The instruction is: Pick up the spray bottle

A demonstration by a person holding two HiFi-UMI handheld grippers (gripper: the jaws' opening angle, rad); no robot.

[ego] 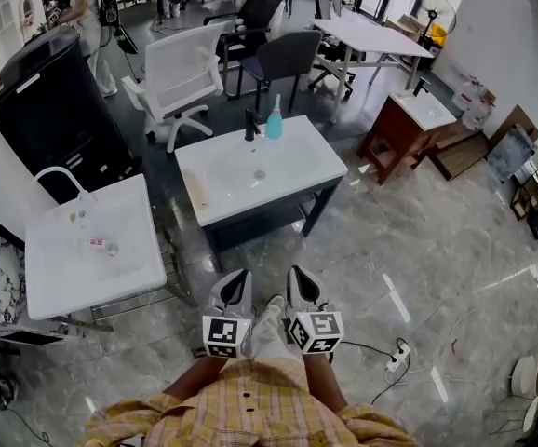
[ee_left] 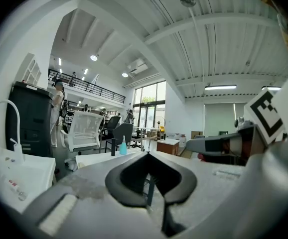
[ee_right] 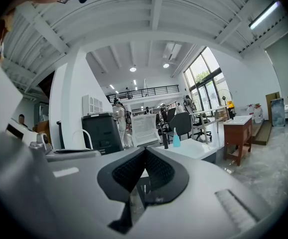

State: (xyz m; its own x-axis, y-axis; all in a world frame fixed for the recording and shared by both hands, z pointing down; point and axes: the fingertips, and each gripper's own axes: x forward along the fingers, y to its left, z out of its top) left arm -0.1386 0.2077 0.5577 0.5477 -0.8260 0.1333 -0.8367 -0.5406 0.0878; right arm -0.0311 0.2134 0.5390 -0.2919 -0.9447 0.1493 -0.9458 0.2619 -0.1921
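Closed left gripper (ego: 236, 279) and right gripper (ego: 302, 277) face spray bottle (ego: 274, 120), markings unreadable.

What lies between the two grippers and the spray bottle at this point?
Head view: bare grey floor, then the white sink counter; the spray bottle stands at its far edge beside a black tap.

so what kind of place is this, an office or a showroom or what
Most likely a big open office or test workspace, not a home: swivel office chairs and a long desk at the back, several freestanding washbasin units on a polished floor, and a railed upper gallery.
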